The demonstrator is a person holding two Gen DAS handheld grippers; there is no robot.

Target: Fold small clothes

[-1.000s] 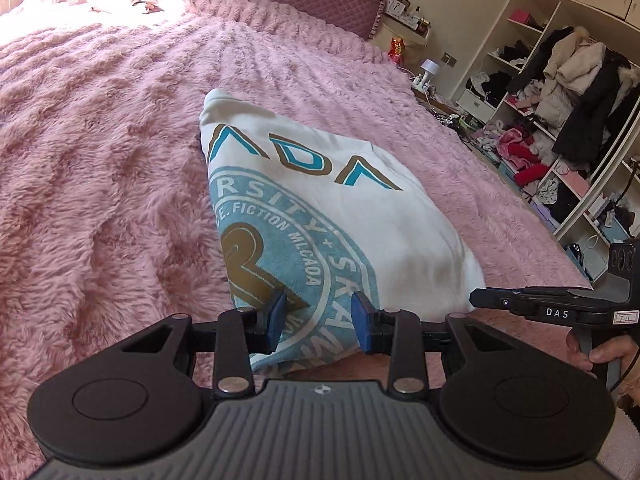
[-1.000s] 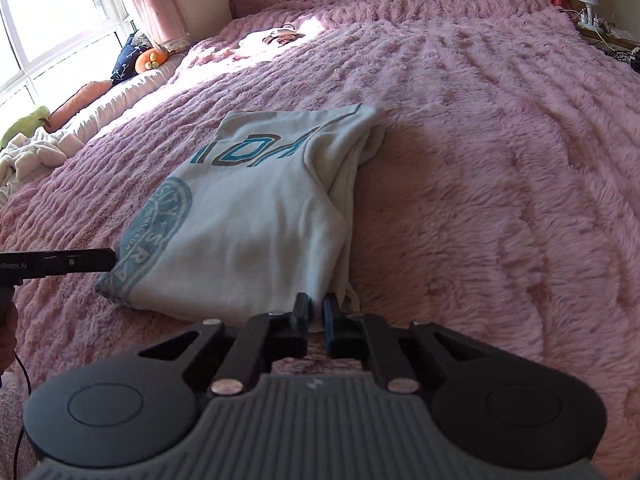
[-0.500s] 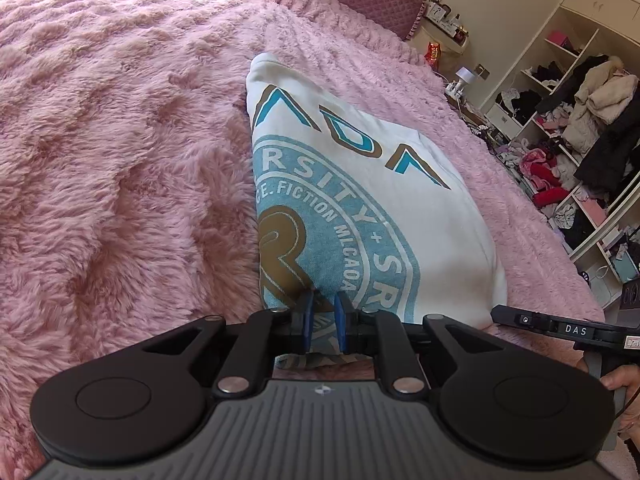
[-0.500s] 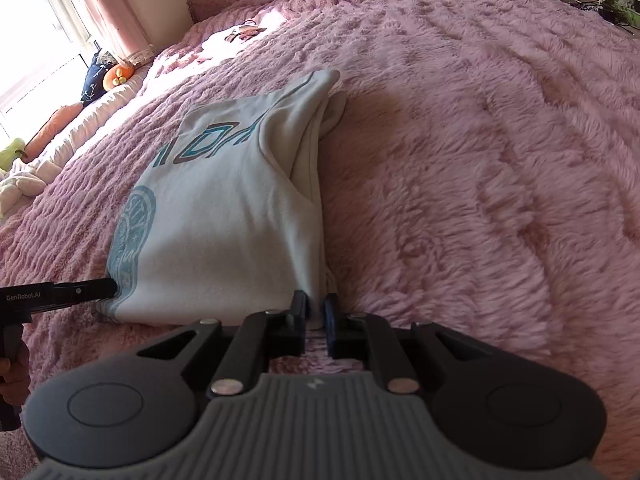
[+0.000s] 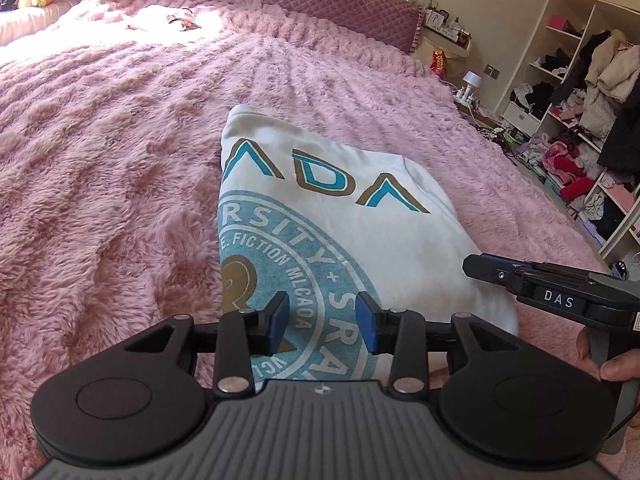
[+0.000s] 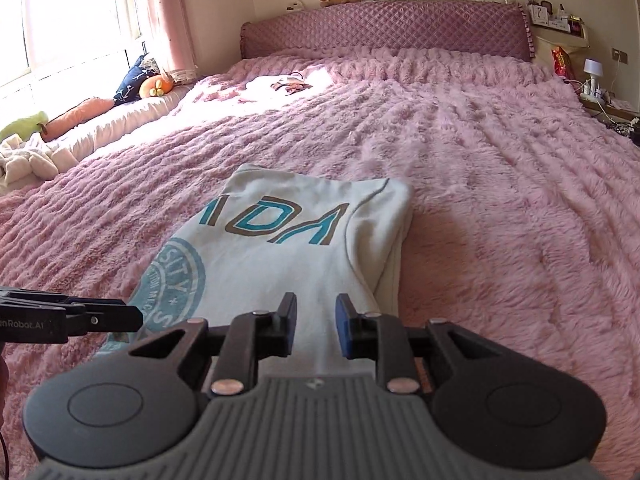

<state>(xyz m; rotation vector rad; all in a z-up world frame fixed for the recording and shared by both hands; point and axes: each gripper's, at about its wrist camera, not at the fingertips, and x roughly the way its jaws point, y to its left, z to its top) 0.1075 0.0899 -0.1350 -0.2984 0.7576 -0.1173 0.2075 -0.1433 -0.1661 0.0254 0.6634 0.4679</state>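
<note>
— So, where's the shirt?

— The folded shirt [image 5: 352,236] lies flat on the pink bed [image 5: 100,184], a white one with teal and brown lettering and a round teal print. It's folded into a long narrow shape, print side up, its near end just under my two tools.

— And your left gripper?

— My left gripper [image 5: 323,322] hangs over the near edge of the shirt, above the round print. Its fingers [image 5: 277,317] have just been opening and now stand moderately apart; the cloth shows between them, but the blue pads aren't pressing on it.

— The right?

— The right gripper [image 6: 316,330] sits over the other near corner, on the plain white side. Its fingers [image 6: 345,330] have just been parting too, a narrower gap, with cloth below and nothing pinched. From the left camera I see it reaching in from the side, a hand [image 5: 610,360] on its handle.

— Anything else around?

— A quilted headboard [image 6: 384,30] at the far end, cushions and soft toys [image 6: 152,82] by the window, and open shelves [image 5: 580,92] stuffed with clothes beside the bed.
</note>
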